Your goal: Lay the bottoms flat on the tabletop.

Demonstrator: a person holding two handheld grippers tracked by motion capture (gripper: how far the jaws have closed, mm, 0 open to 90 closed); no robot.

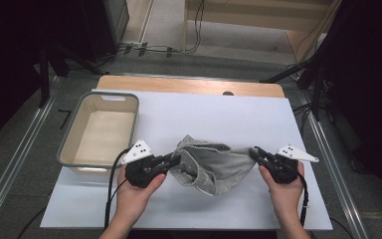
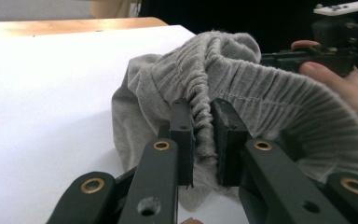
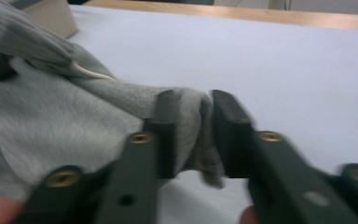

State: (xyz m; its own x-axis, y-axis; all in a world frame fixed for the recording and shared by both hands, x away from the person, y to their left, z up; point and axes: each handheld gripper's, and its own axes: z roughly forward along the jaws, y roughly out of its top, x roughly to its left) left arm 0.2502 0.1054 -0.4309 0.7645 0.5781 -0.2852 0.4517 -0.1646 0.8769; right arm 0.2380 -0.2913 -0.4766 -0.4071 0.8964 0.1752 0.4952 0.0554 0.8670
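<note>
Soft grey knitted garment with a ribbed elastic waistband point(image 1: 210, 164) held up between both tools near the front edge of the white table board point(image 1: 189, 117), roughly midway along it. Left black two-jaw gripper point(image 1: 177, 159) clamped narrow on the gathered waistband, ribbing bunched between the pads as seen in the left gripper view point(image 2: 204, 135). Right black two-jaw gripper point(image 1: 253, 152) likewise pinched on a fold of the cloth's opposite edge point(image 3: 189, 126), jaws close with fabric between them. Cloth point(image 3: 51, 121) stretched as a sagging span from one grip to the other, lower part seeming to rest on the board. Likely reason for the two-point hold: spreading the waistband apart to open or straighten the garment before laying, folding, or carrying it. A pale drawstring point(image 3: 91, 72) peeking from the folds. Grey-rimmed rectangular plastic bin with a beige inside point(image 1: 67, 144) standing at the board's left edge, just beside the left hand point(image 1: 137, 191), apart from the cloth; possibly the destination, judged only from its closeness. Right hand point(image 1: 283, 191) near the front right corner.
</note>
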